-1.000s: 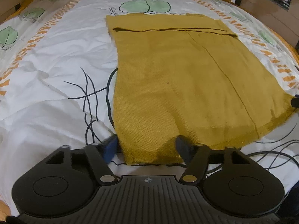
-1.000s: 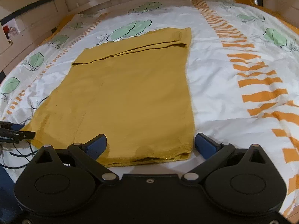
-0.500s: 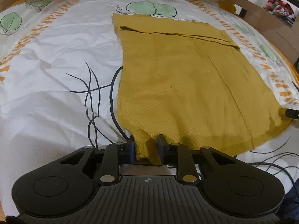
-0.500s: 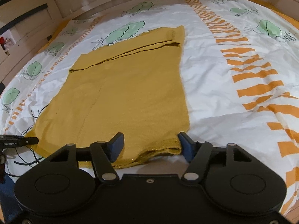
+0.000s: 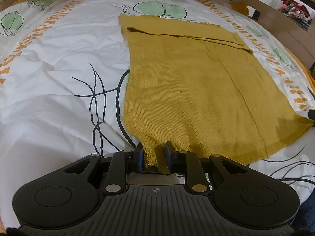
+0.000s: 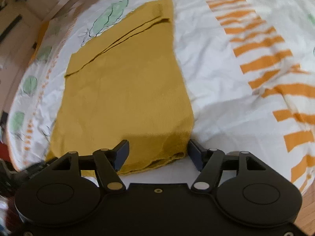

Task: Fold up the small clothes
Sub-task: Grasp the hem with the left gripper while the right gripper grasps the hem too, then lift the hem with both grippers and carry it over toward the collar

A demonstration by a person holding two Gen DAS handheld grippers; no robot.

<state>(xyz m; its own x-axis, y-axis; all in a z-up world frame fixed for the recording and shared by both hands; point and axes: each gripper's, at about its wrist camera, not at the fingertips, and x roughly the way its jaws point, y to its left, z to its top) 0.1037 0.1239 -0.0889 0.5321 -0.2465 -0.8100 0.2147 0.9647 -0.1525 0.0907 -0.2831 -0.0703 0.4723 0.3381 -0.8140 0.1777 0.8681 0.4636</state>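
A mustard-yellow knit garment (image 5: 196,90) lies flat on the bed, its far end folded over into a band. My left gripper (image 5: 153,155) is shut on the near left corner of the hem, and the cloth is bunched between the blue pads. In the right wrist view the same garment (image 6: 122,82) runs away from me. My right gripper (image 6: 157,153) is shut on a wide bunch of the near right corner, which is lifted a little off the sheet. That view is blurred and tilted.
The bed sheet (image 5: 59,78) is white, printed with green leaves, orange stripes and black lines. A wooden bed rail (image 5: 275,19) runs along the far and right sides. Wooden panels (image 6: 17,31) stand at the left in the right wrist view.
Both grippers have closed from wide open onto the near hem corners. The right one has then rolled and risen slightly, pulling its corner up. The left has stayed in place.
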